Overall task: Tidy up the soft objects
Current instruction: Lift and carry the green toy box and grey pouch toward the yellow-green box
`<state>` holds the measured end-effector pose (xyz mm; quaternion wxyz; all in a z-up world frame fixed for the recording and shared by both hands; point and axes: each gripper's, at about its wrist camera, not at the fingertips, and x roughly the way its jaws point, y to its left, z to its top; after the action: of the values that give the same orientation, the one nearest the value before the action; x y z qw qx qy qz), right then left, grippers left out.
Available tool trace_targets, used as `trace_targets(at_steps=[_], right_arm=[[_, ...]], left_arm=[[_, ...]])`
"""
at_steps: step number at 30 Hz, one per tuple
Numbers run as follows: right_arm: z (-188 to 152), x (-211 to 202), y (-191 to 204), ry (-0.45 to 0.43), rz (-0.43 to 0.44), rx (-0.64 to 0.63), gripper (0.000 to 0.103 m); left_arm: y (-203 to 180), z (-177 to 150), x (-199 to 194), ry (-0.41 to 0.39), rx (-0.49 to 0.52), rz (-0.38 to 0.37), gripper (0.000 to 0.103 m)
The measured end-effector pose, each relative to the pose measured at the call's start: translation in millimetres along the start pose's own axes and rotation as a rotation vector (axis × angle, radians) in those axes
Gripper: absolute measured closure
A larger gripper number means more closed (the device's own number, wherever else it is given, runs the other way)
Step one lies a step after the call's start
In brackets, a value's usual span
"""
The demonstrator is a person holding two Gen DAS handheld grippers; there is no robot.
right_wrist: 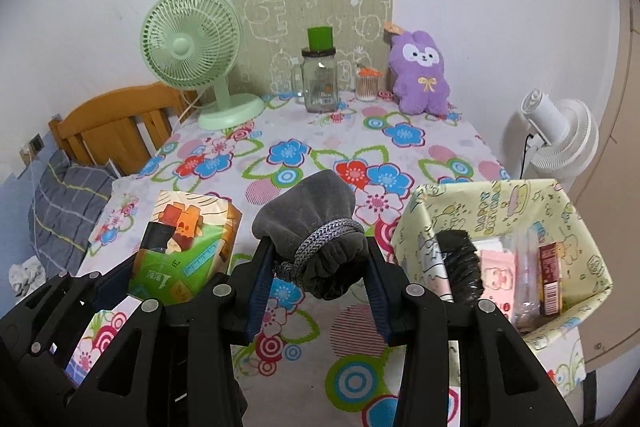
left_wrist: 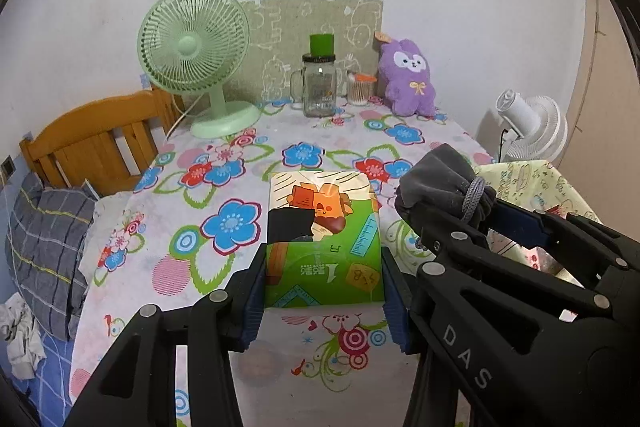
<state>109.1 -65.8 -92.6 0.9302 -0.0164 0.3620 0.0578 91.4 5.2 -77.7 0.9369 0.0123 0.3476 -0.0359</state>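
Observation:
My left gripper [left_wrist: 324, 281] is shut on a green and orange tissue pack [left_wrist: 322, 239], held above the flowered tablecloth [left_wrist: 192, 187]; its blue pads press both sides. The same pack [right_wrist: 184, 247] shows at the left of the right wrist view. My right gripper [right_wrist: 320, 269] is shut on a grey drawstring pouch [right_wrist: 316, 219], gripped near its tied neck and lifted off the table. That pouch [left_wrist: 440, 187] appears at the right of the left wrist view. A purple plush rabbit [right_wrist: 420, 75] leans against the back wall.
A yellow patterned box [right_wrist: 580, 235] at the right holds a black object, a pink pack and other items. A green fan [right_wrist: 192, 55], glass jar [right_wrist: 320, 79] and small swab jar [right_wrist: 367, 85] stand at the back. A wooden chair [left_wrist: 92, 143] and a white fan [right_wrist: 560, 131] flank the table.

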Motion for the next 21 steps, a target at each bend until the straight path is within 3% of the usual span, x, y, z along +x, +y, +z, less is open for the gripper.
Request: trace_targets(at_steps=[21], right_arm=[[14, -42, -40, -0.066, -0.008, 0.001, 0.057]], left_arm=[[-42, 19, -27, -0.068, 0.040, -0.041, 0.051]])
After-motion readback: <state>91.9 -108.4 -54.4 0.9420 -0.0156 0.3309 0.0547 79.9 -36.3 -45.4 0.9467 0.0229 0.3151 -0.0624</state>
